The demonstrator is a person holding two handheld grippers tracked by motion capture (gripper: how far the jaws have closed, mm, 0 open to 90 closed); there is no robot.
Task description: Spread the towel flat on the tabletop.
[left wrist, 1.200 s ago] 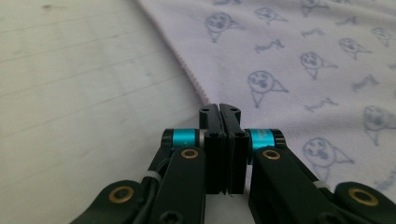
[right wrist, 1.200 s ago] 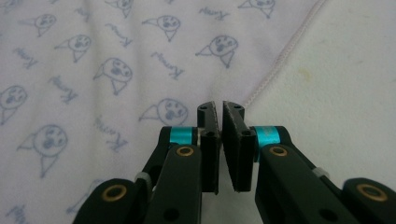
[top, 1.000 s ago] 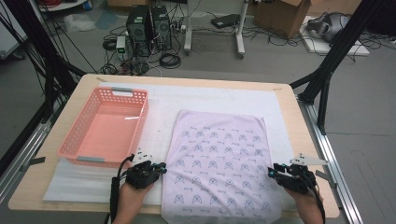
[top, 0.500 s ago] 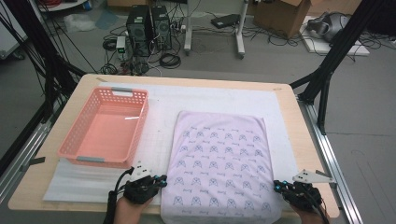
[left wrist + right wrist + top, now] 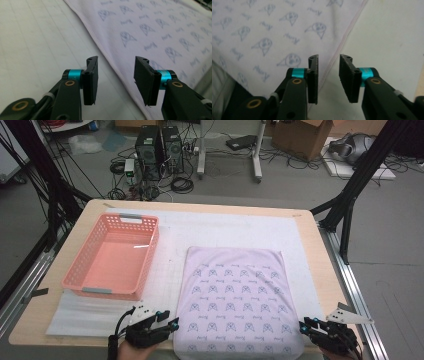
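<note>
Lilac cotton, thin and printed all over with small blue motifs: the folded garment lies flat on the white mat in the middle of the desk, its near edge at my side and the pink basket well to its left. I judge it light, limp and prone to sag or unfold, so I would pinch both near corners together, biting through all the layers at the hem rather than the top sheet alone.

My left tool sits low by the near-left corner, jaws released and just opened wider, the cloth's edge running between them untouched. My right tool waits at the near-right corner, also released, straddling the pink-stitched hem. Both point forward, nearly level with the mat.
</note>
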